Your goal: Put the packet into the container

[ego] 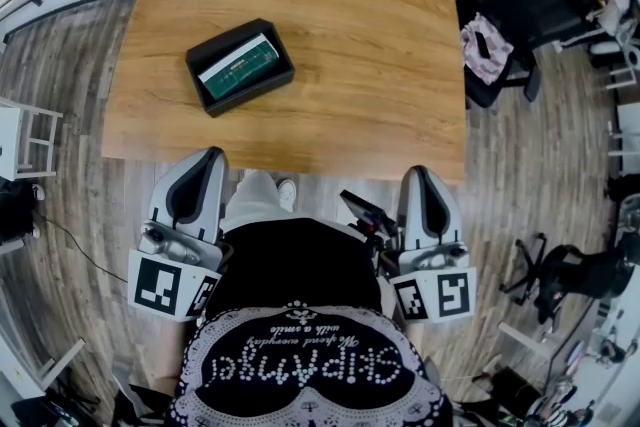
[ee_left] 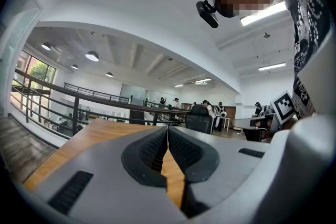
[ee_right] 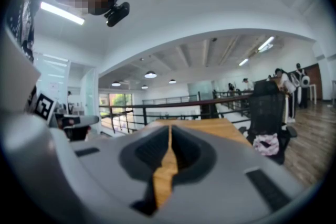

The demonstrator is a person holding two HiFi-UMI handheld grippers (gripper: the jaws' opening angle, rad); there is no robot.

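A green and white packet (ego: 238, 67) lies inside the black rectangular container (ego: 205, 58) on the wooden table (ego: 340, 45), toward its left half. My left gripper (ego: 205, 158) is held near the person's waist, just below the table's near edge, shut with nothing between its jaws. My right gripper (ego: 419, 177) is held the same way at the right, its jaws closed together and nothing in them. In the left gripper view the black pads (ee_left: 157, 148) meet at the tip; in the right gripper view the pads (ee_right: 181, 150) also meet.
A black office chair (ego: 520, 5) with a pink cloth (ego: 484, 45) on it stands right of the table. A white stand (ego: 25, 140) is at the far left, more chairs and cables at the lower right. Railings (ee_left: 79, 99) run beyond the table.
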